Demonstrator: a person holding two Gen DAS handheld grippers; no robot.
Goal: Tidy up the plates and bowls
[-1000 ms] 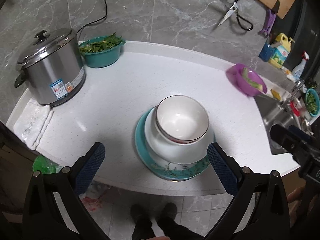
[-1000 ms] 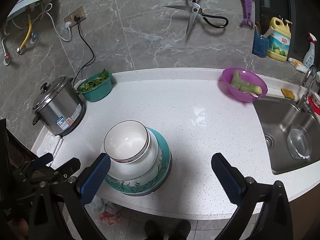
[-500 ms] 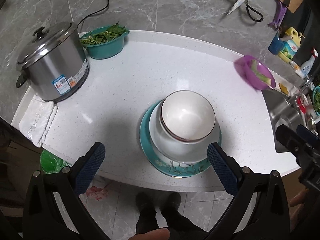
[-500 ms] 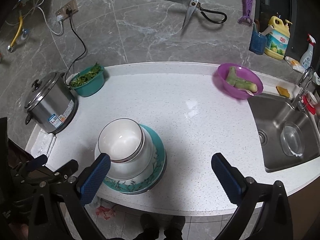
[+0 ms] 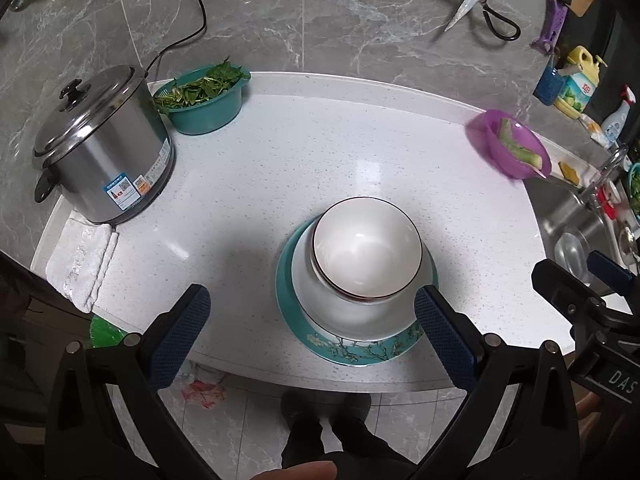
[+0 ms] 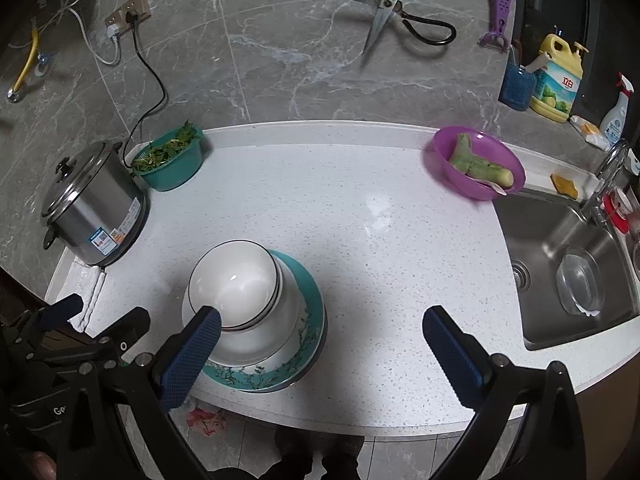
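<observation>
A white bowl with a dark rim [image 5: 366, 250] [image 6: 234, 286] tops a stack near the counter's front edge. Under it sit a larger white dish [image 5: 352, 316] [image 6: 280, 320] and a teal floral plate [image 5: 360, 350] [image 6: 296, 364]. My left gripper [image 5: 310, 330] hovers open, high above the counter and back from its edge, with nothing between its fingers. My right gripper [image 6: 322, 350] is likewise open and empty, raised to the right of the stack; its left finger [image 6: 192, 356] overlaps the stack in view.
A steel cooker [image 5: 102, 152] and a teal basin of greens [image 5: 204, 98] stand at the back left, a folded cloth [image 5: 82, 262] at the left edge. A purple bowl of vegetables [image 6: 474, 164] sits by the sink [image 6: 568, 264]. Scissors [image 6: 394, 8] hang on the wall. A person's feet [image 5: 324, 420] are below.
Both grippers have drawn back and up from the counter, so the stack looks smaller and farther. The stack itself has not moved.
</observation>
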